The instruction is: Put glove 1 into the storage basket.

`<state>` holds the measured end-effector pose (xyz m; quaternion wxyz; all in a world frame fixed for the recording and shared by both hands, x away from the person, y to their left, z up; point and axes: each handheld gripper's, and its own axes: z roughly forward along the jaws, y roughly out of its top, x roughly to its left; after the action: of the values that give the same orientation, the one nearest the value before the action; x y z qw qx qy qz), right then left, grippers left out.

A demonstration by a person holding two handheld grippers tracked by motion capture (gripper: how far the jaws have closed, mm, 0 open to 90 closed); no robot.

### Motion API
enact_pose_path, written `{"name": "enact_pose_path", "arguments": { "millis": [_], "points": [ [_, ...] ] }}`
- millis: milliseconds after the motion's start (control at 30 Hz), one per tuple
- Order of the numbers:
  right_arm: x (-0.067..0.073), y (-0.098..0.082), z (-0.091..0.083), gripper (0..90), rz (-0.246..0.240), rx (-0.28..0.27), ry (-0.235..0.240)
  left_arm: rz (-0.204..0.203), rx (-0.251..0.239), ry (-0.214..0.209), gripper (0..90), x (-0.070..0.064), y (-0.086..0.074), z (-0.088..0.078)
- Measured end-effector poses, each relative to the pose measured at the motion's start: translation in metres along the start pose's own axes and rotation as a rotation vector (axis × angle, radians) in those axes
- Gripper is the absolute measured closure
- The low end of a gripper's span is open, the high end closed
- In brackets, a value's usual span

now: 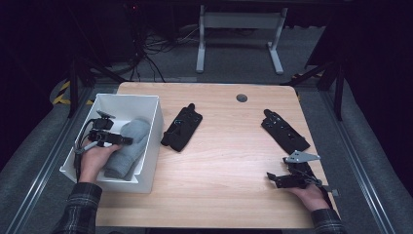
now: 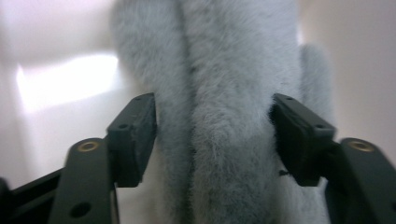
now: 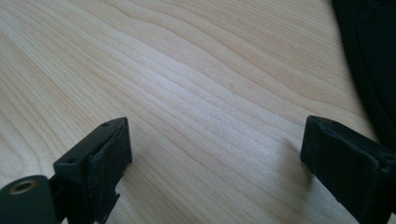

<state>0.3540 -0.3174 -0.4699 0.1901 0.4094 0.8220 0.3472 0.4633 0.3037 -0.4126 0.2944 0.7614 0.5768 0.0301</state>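
At left of the high view we see the left gripper [image 1: 127, 141] in the white bin [image 1: 155, 127], jaws released around the grey fuzzy mitten [image 1: 127, 148] (pads look just clear). Lower right, the right gripper [image 1: 271, 177] rests released on the table [image 1: 229, 146].

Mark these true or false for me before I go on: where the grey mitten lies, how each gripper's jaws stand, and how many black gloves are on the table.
1. The grey mitten lies inside the white bin. True.
2. The left gripper is clamped shut on the mitten. False: its jaws stand apart, the mitten between them.
3. The right gripper holds a black glove. False: its open jaws hold nothing.
4. Two black gloves lie on the table. True.
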Motion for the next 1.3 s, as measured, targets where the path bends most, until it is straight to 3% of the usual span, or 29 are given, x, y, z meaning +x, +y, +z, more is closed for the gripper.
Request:
{"name": "enact_pose_path", "arguments": {
  "millis": [167,233,333,567,733,1067,1300],
  "points": [
    [0.0,0.0,0.0,9.0,0.0,0.0,0.0,0.062,-0.066,-0.002,31.5,-0.012,0.007,-0.023],
    [0.0,0.0,0.0,9.0,0.0,0.0,0.0,0.105,-0.099,-0.017,29.7,-0.018,0.009,-0.031],
    [0.0,0.0,0.0,9.0,0.0,0.0,0.0,0.138,-0.132,-0.034,27.1,-0.029,0.013,-0.042],
    [0.0,0.0,0.0,9.0,0.0,0.0,0.0,0.214,-0.166,-0.068,17.8,-0.061,0.024,-0.059],
    [0.0,0.0,0.0,9.0,0.001,0.0,0.0,0.259,-0.173,-0.098,15.5,-0.087,0.029,-0.063],
    [0.0,0.0,0.0,9.0,0.0,0.0,0.001,0.39,-0.187,-0.14,4.6,-0.143,0.036,-0.065],
    [0.0,0.0,0.0,9.0,0.0,0.0,0.0,0.459,-0.166,-0.181,1.5,-0.178,0.033,-0.052]
  ]
}}
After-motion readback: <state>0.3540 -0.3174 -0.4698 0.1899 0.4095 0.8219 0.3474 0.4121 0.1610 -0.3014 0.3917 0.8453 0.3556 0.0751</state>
